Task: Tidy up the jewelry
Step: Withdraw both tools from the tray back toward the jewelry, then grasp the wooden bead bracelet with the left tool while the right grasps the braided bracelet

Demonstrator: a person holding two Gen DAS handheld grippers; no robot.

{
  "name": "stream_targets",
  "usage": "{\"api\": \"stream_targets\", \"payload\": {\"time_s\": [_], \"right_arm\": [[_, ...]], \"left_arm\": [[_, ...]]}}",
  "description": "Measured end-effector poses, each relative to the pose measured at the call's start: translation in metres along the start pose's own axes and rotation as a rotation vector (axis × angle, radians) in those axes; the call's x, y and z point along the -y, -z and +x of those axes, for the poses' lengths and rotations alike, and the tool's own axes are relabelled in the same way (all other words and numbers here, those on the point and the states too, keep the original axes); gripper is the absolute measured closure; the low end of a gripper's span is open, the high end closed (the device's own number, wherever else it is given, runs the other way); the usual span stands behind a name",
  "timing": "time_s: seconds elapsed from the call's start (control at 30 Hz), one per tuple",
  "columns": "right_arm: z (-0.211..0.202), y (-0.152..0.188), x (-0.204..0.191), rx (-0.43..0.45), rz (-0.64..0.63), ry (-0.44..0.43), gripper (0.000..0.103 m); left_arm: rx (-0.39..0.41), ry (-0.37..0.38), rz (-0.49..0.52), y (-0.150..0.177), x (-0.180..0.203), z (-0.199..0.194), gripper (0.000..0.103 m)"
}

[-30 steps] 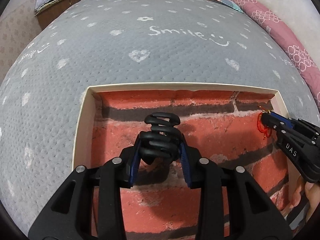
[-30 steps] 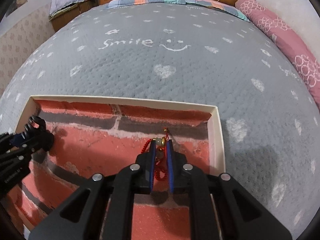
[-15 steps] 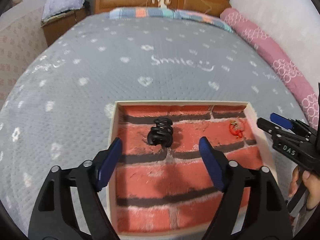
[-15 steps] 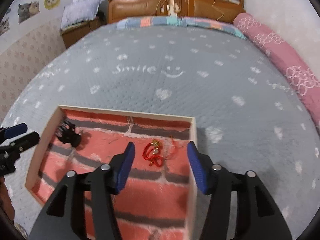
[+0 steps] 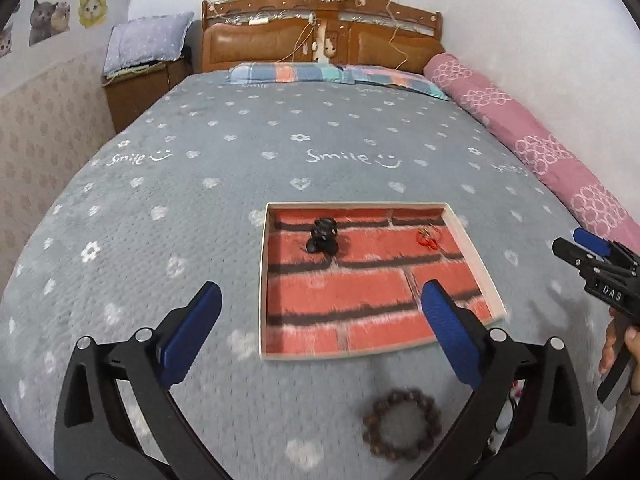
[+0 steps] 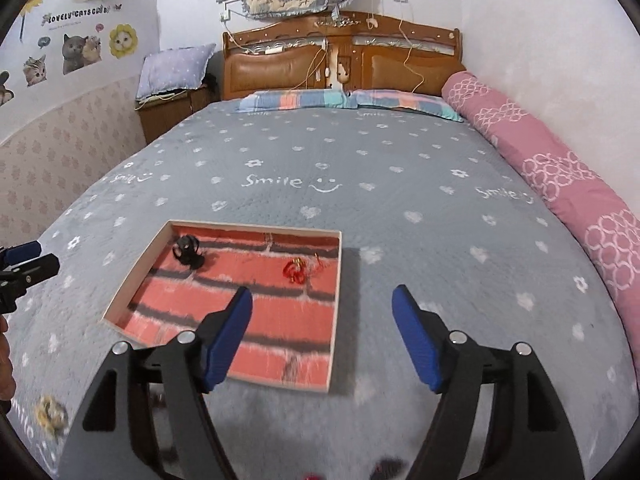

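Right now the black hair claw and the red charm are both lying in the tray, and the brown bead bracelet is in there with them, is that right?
Not quite. The black hair claw and the red charm do lie in the tray, but the brown bead bracelet lies outside it, on the grey bedspread just in front of the tray's near edge. The left wrist view shows it.

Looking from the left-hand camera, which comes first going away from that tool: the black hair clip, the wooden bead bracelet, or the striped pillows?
From the left tool:
1. Wooden bead bracelet, on the bedspread, just below the right finger.
2. Black hair clip, inside the tray, near its far edge.
3. Striped pillows, against the headboard.
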State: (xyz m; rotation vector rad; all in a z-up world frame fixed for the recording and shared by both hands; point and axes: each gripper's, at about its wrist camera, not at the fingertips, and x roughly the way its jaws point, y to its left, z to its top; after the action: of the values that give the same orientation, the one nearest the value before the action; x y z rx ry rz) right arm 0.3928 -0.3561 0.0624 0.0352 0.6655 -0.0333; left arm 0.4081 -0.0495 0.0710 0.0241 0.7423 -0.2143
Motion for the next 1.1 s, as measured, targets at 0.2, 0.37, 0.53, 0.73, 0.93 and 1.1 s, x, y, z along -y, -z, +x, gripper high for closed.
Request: {"api": "stream_targets", "payload": {"time_s": [0.2,0.37,0.53,0.73,0.93,1.1], "right_arm": [[-0.037,0.033,0.016,0.004,0.012,0.017,0.031],[-0.055,0.059,0.027,0.006,0.021,0.037,0.031],[-0.06,0.08,0.033,-0.004,0.033,0.055,0.031],[-0.049,0.105,0.038,-0.031,0.026,0.071,0.031],[-0.024,0.124,0.047,-0.101,0.037,0.092,0.031],[-0.003,0.138,0.056,-0.159,0.053,0.116,0.032]], "left_arm": [[-0.002,0.002,0.006,0.038,0.006,-0.031,0.005],[-0.015,0.01,-0.019,0.068,0.009,-0.044,0.005],[-0.032,0.033,-0.059,0.087,0.01,-0.042,0.005],[-0.057,0.039,-0.064,0.107,0.017,-0.026,0.005],[-0.118,0.039,-0.082,0.126,0.016,0.005,0.006],[-0.184,0.041,-0.106,0.136,0.012,0.034,0.007]]}}
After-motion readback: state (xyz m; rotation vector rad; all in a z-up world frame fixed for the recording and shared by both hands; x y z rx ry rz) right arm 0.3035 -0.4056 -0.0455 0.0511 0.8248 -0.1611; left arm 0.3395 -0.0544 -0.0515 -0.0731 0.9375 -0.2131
